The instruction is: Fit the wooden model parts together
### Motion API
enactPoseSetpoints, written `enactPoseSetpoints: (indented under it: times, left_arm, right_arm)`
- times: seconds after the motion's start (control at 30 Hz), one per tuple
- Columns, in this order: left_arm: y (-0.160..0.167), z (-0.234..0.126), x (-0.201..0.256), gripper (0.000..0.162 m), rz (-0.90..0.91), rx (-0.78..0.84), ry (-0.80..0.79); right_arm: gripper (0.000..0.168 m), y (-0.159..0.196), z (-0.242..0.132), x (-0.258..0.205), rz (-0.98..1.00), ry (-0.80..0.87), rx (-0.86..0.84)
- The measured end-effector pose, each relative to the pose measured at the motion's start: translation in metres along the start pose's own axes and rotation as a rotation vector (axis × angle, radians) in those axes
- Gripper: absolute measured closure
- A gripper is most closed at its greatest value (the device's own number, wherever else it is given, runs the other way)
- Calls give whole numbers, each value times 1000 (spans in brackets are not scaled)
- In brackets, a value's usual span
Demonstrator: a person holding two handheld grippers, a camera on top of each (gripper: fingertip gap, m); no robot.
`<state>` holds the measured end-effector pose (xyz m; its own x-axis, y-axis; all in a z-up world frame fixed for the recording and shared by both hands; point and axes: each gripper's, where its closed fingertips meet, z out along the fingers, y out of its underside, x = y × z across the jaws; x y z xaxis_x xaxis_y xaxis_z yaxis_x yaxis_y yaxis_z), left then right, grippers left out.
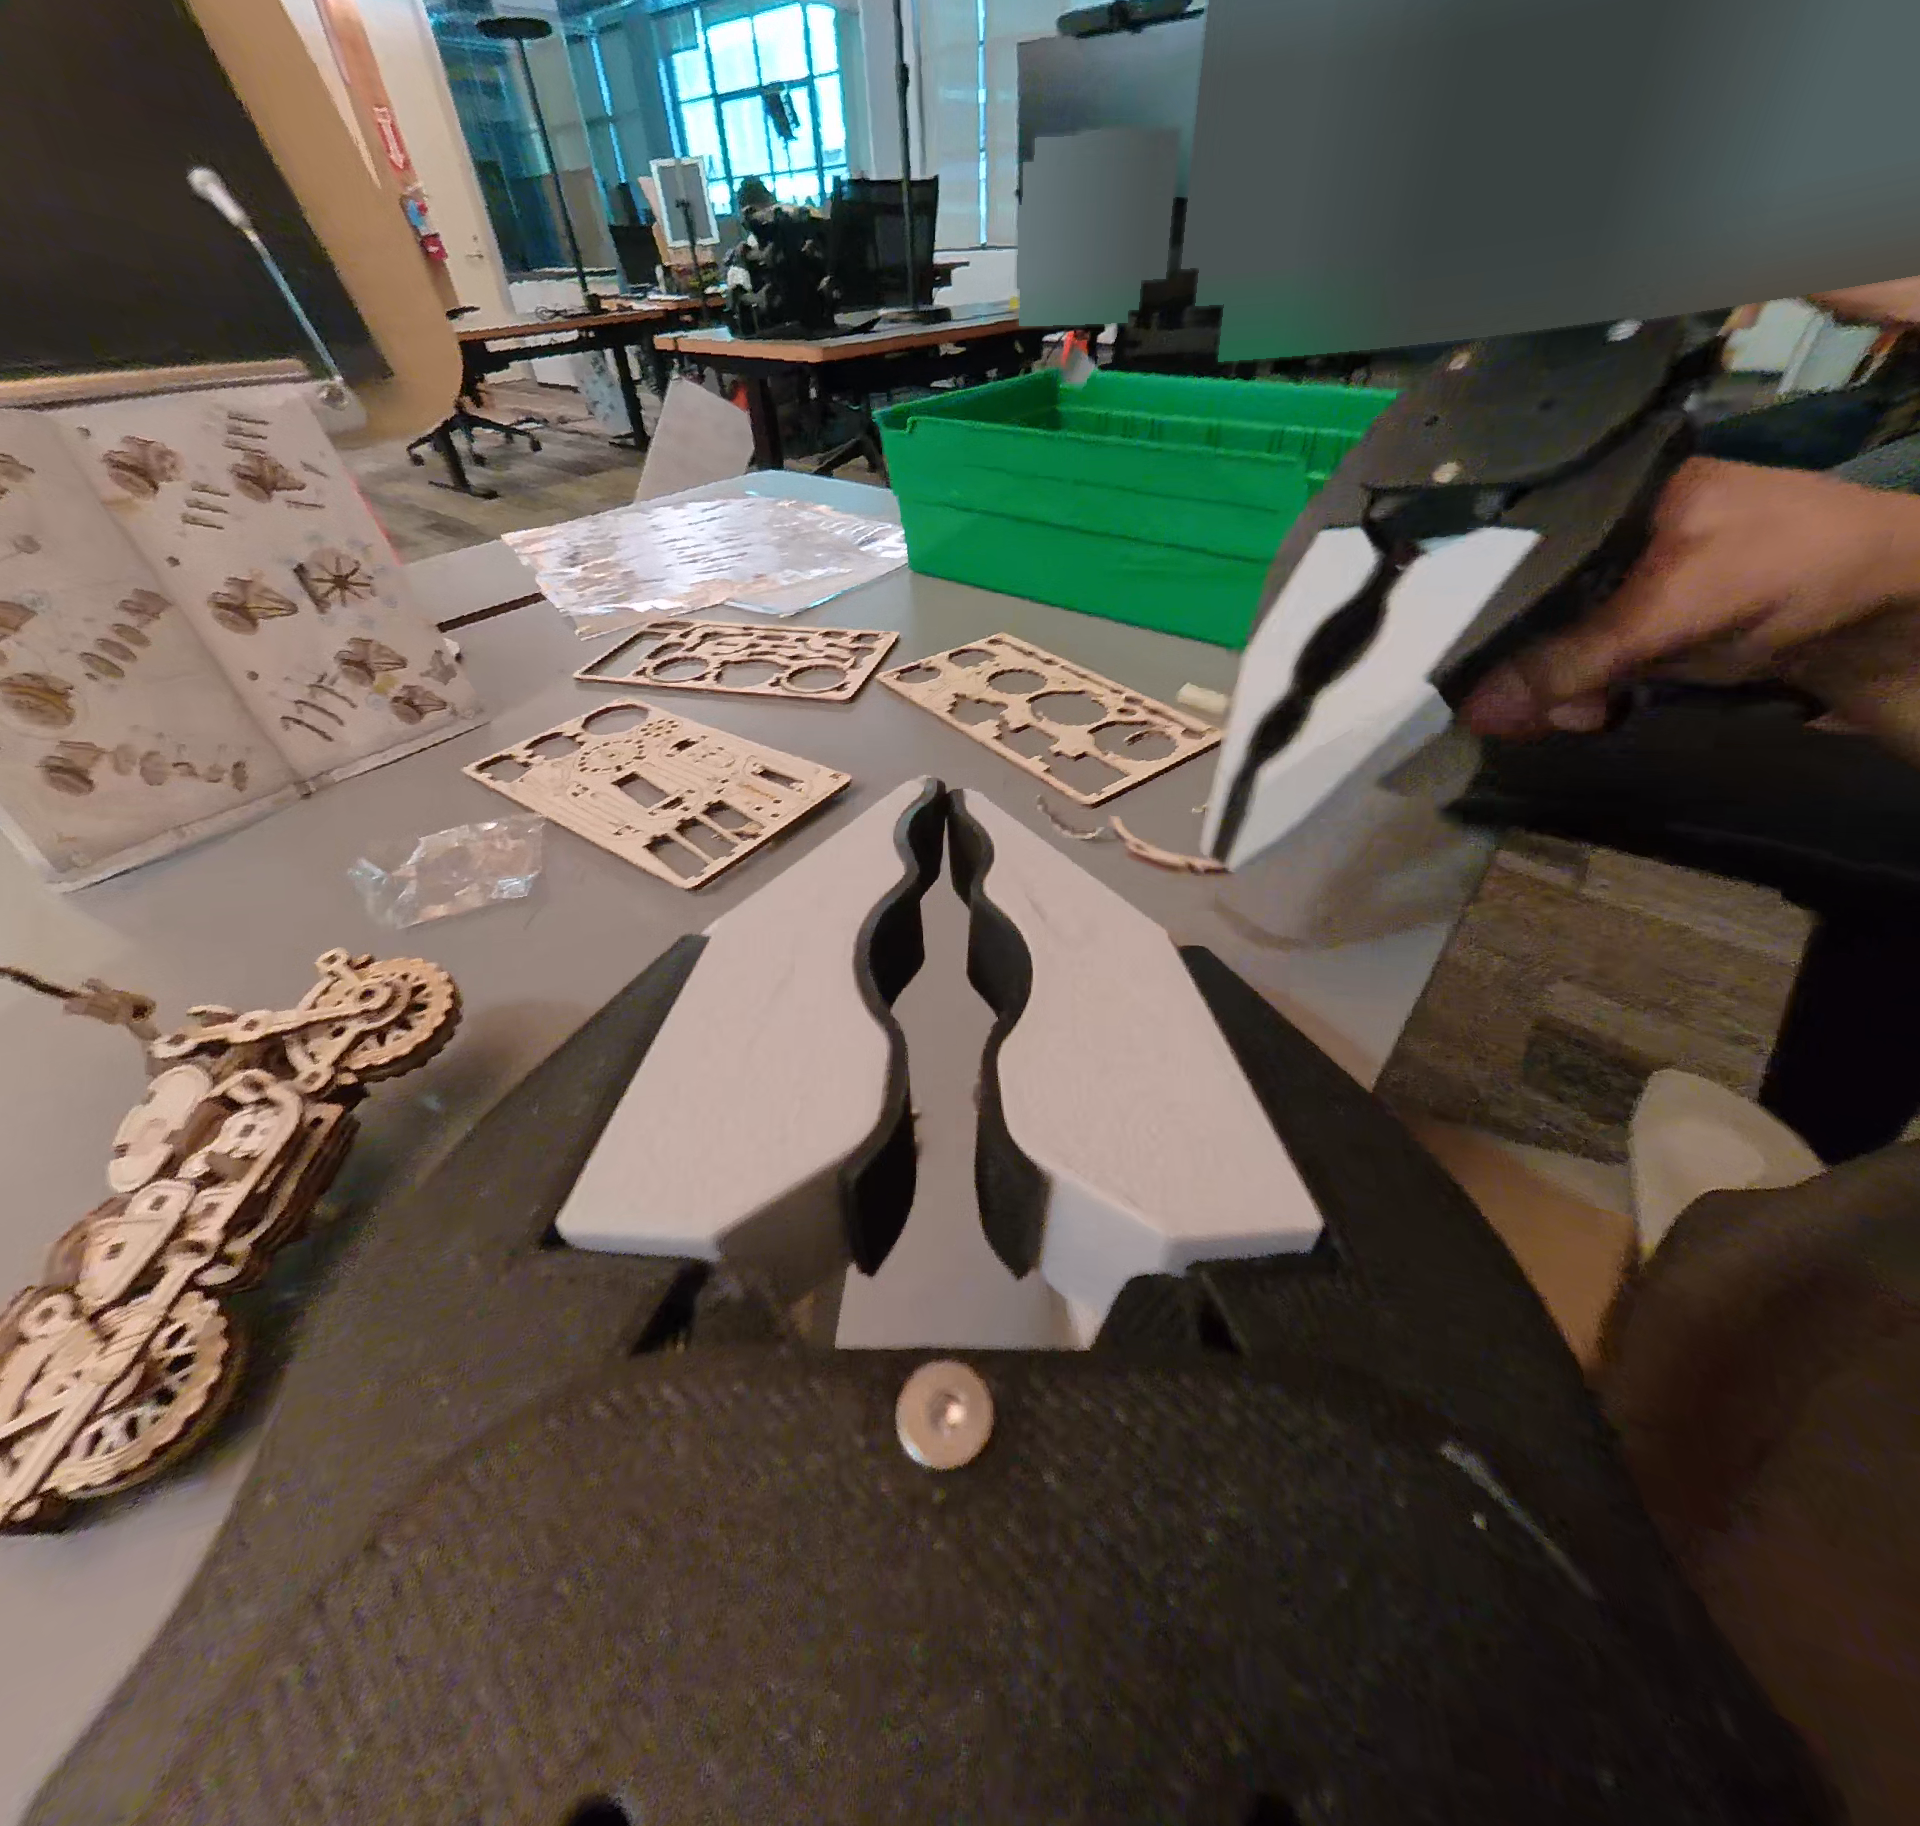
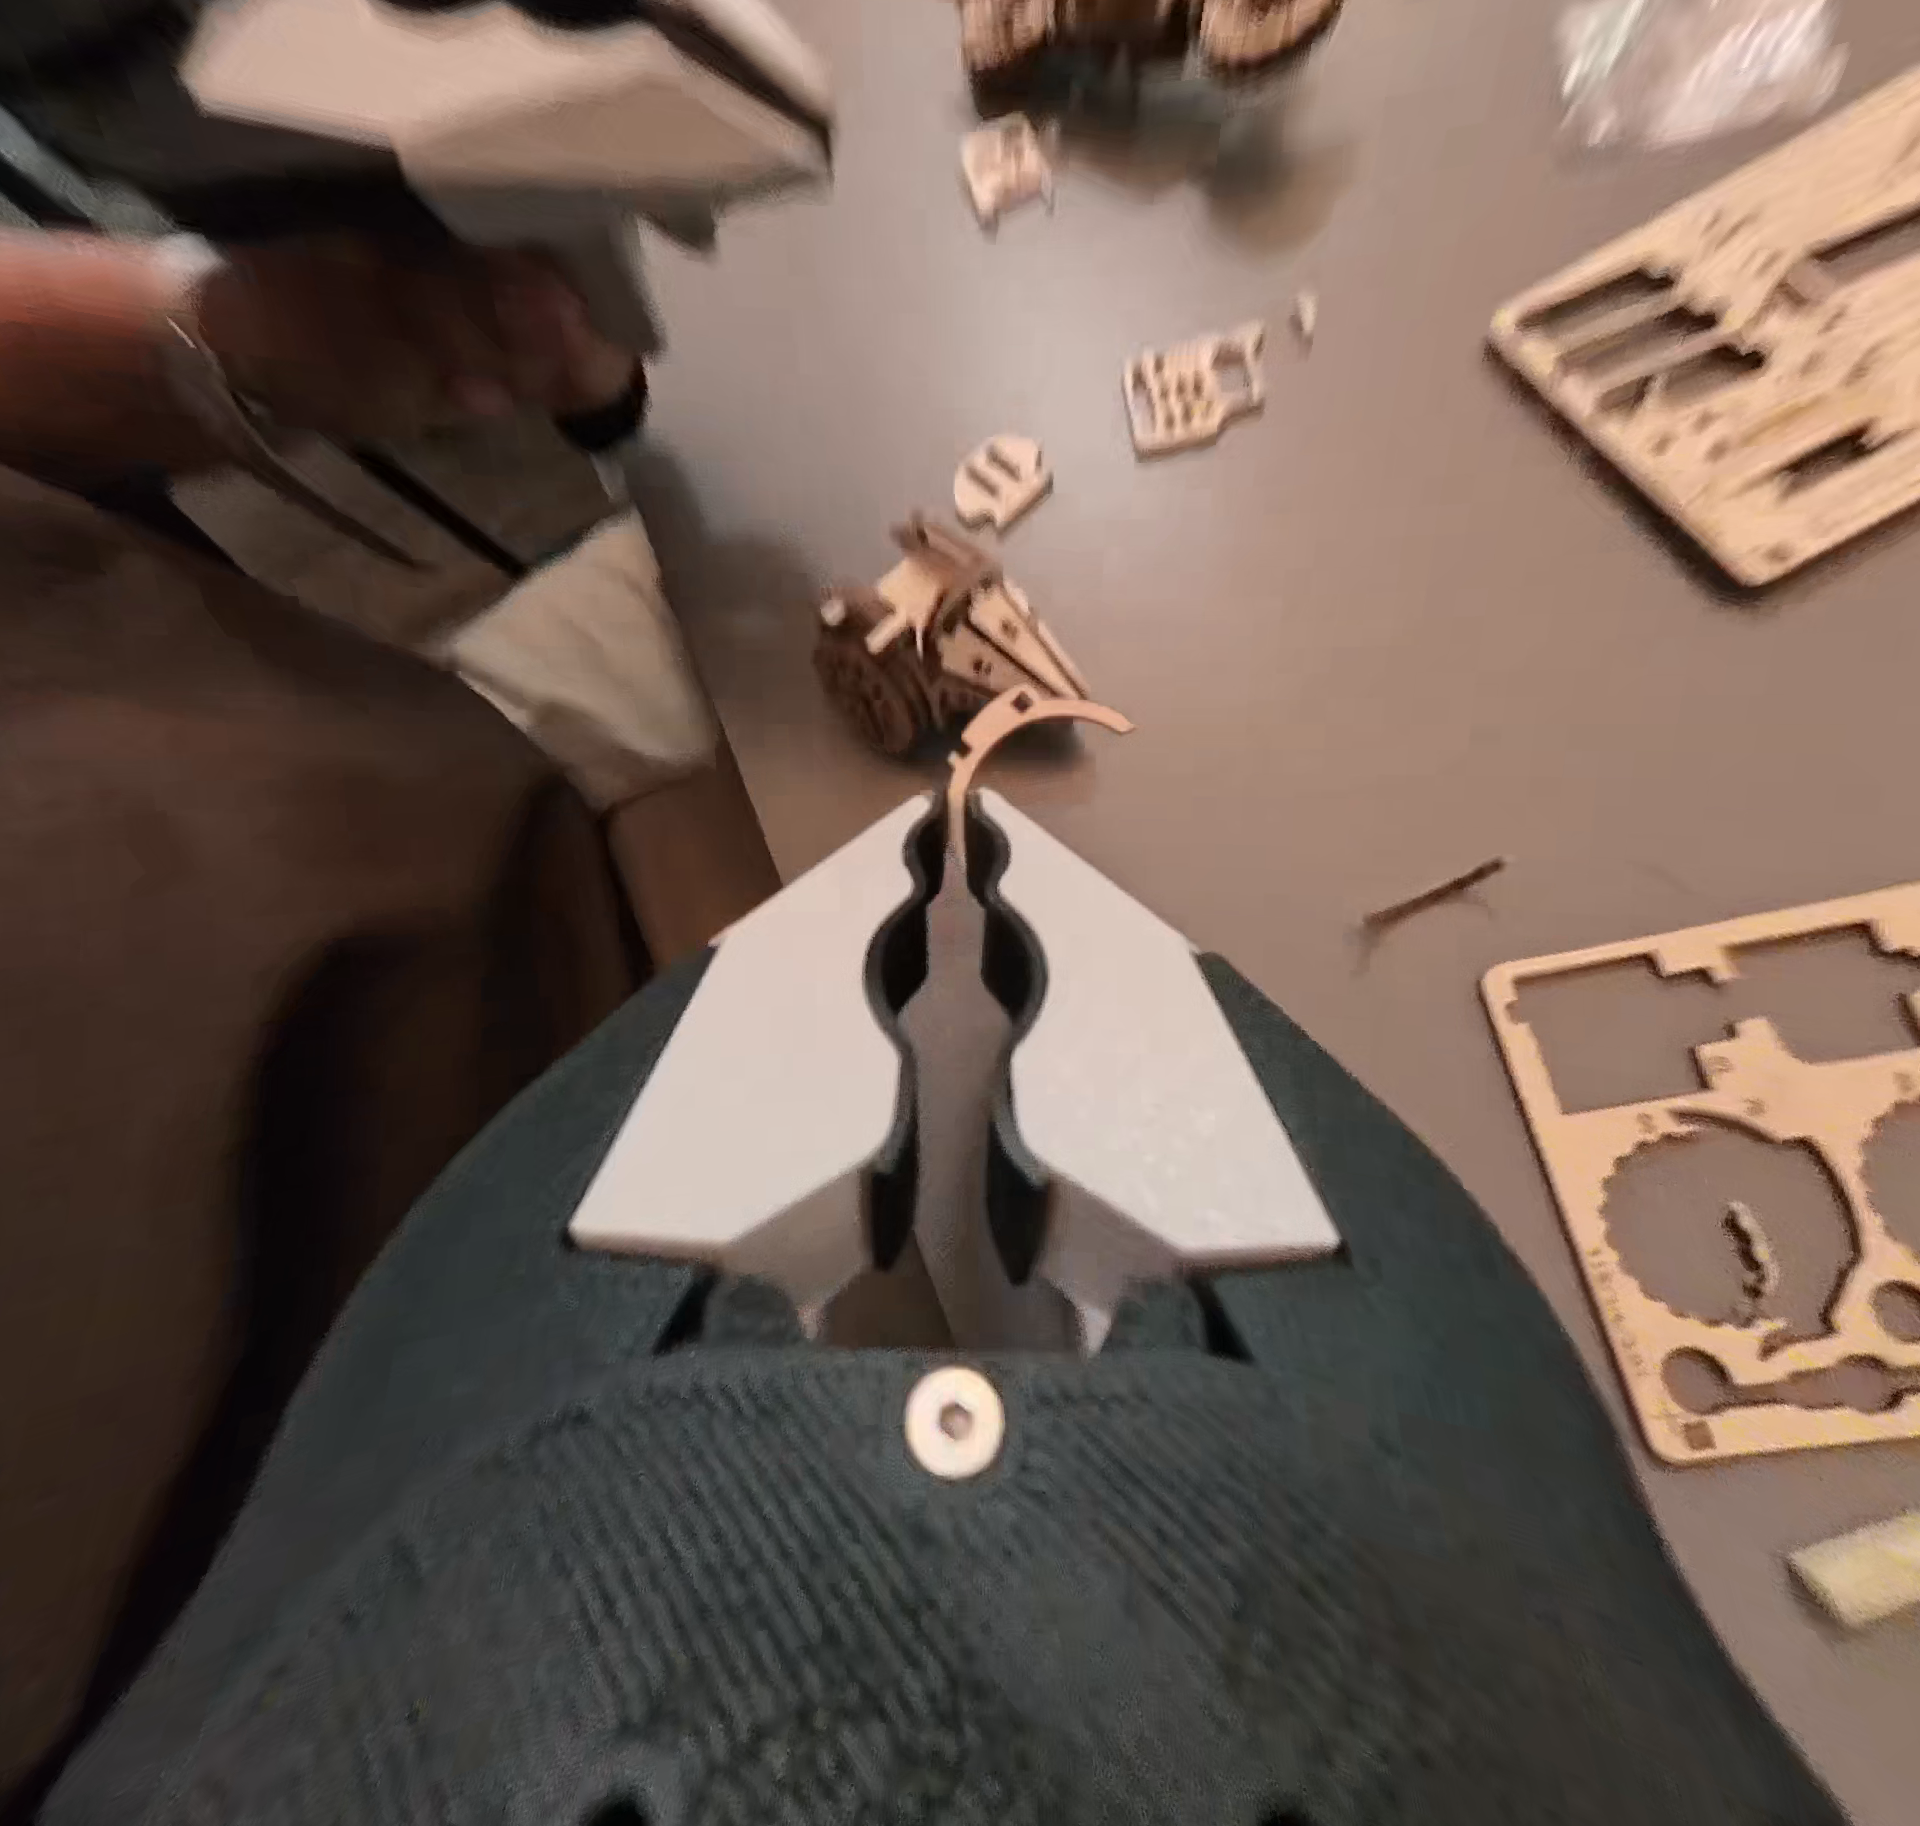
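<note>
My right gripper [image 2: 958, 808] is shut on a thin curved wooden arc piece [image 2: 1013, 727], pinched at its lower end, with the arc sticking out past the tips. In the left wrist view the right gripper [image 1: 1221, 846] shows at the right with the arc piece [image 1: 1164, 849] at its tips, low over the table. A small wooden sub-assembly [image 2: 940, 633] lies just beyond the arc. My left gripper [image 1: 943, 794] is shut with nothing between its pads; it also shows blurred in the right wrist view [image 2: 800, 140]. The part-built wooden motorcycle model [image 1: 177, 1184] lies to its left.
Punched-out wooden sheets [image 1: 655, 800] [image 1: 738, 659] [image 1: 1049, 716] lie on the grey table [image 1: 623, 955]. A green bin [image 1: 1091, 509], an open instruction booklet [image 1: 208, 613] and clear plastic wrap [image 1: 707, 550] stand behind. Loose small parts [image 2: 1195, 394] [image 2: 1003, 477] and sheets [image 2: 1714, 1205] lie nearby. My left gripper is the nearer one to the part-built wooden motorcycle model [image 1: 177, 1184]: about 20 cm, against 25 cm.
</note>
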<state>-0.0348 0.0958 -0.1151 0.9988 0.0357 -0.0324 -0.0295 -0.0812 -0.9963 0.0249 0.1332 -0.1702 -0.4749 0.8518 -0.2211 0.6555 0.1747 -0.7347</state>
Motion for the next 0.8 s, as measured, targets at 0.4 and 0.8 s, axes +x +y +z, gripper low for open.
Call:
enactPoseSetpoints:
  times: [0.4,0.8]
  left_arm:
    - [-39,-8,46,136,-415,152,371]
    - [-31,-28,86,128,-350,85,709]
  right_arm:
    - [167,-63,-29,-59,-96,-223,379]
    - [167,-55,-52,-88,496,-1034,338]
